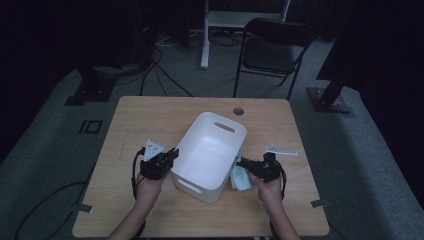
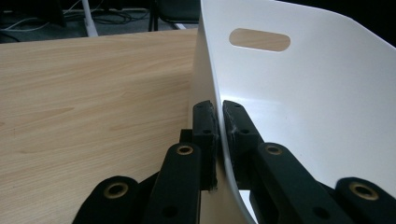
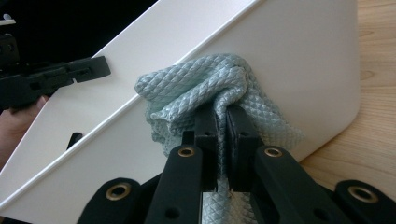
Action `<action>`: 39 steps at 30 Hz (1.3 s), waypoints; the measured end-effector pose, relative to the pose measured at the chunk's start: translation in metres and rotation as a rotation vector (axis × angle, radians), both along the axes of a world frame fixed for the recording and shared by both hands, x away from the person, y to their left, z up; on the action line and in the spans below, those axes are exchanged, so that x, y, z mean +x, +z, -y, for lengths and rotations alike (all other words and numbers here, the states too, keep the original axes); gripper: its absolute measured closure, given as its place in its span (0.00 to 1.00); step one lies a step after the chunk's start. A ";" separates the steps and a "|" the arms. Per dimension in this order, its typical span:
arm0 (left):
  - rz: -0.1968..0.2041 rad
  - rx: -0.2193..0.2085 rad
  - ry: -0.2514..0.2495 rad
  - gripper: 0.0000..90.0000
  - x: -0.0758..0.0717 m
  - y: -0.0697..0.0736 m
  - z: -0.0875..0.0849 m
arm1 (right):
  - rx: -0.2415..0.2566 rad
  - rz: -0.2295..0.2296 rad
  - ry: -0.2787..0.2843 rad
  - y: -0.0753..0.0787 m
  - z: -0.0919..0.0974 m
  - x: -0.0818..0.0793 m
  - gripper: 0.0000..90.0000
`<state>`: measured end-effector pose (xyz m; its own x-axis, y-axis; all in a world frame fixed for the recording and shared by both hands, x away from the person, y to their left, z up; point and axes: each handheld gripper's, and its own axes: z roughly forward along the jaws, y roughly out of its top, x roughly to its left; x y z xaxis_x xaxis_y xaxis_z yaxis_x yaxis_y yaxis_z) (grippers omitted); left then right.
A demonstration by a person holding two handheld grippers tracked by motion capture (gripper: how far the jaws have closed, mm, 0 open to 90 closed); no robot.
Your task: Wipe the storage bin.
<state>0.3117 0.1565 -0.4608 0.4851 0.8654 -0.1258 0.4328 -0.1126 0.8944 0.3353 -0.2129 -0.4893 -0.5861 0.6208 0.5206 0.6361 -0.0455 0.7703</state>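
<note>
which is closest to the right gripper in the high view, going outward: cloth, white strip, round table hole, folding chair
From the right gripper:
1. Light blue cloth, pinched in its jaws beside the white bin.
2. White strip, on the table just beyond it, toward the right edge.
3. Round table hole, at the far edge.
4. Folding chair, on the floor past the table.

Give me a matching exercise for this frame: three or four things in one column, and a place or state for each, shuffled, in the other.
1. white bin
2. green cloth
3. left tongs
4. folding chair

a. pinched against the bin's outer wall
b. on the floor beyond the table
c. shut on the bin's rim
d. in the middle of the table

Pairs: 1-d, 2-a, 3-c, 4-b
</note>
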 end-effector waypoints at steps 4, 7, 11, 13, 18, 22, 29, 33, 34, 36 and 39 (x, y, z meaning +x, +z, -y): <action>-0.002 -0.004 -0.004 0.94 0.001 0.000 0.000 | 0.008 0.015 0.014 0.006 0.001 -0.003 0.94; -0.002 -0.005 -0.013 0.94 0.001 0.000 0.000 | 0.001 0.033 0.021 0.010 -0.001 -0.006 0.94; -0.002 -0.001 -0.007 0.94 0.000 0.000 0.001 | -0.008 0.010 0.020 0.000 -0.004 -0.005 0.94; -0.002 0.002 -0.001 0.94 0.000 0.000 0.001 | -0.007 -0.002 0.021 -0.003 -0.003 -0.006 0.94; -0.004 -0.001 -0.011 0.94 0.001 0.000 0.001 | -0.009 0.030 0.031 0.007 -0.005 -0.012 0.94; -0.002 0.000 -0.010 0.94 0.001 0.000 0.002 | -0.012 0.028 0.027 0.004 -0.007 -0.013 0.94; -0.003 0.003 -0.006 0.94 0.001 0.000 0.003 | -0.006 0.022 0.046 0.005 -0.006 -0.019 0.94; -0.004 -0.003 -0.006 0.94 0.000 0.000 0.003 | -0.023 0.032 0.045 0.004 -0.011 -0.021 0.94; -0.003 0.000 -0.001 0.94 0.000 0.000 0.003 | -0.027 0.026 0.047 0.002 -0.011 -0.021 0.94; -0.003 0.000 0.004 0.94 0.000 0.000 0.003 | -0.030 0.017 0.048 0.000 -0.010 -0.022 0.94; -0.004 -0.003 0.008 0.94 0.000 0.000 0.003 | -0.019 0.016 0.064 0.003 -0.009 -0.024 0.94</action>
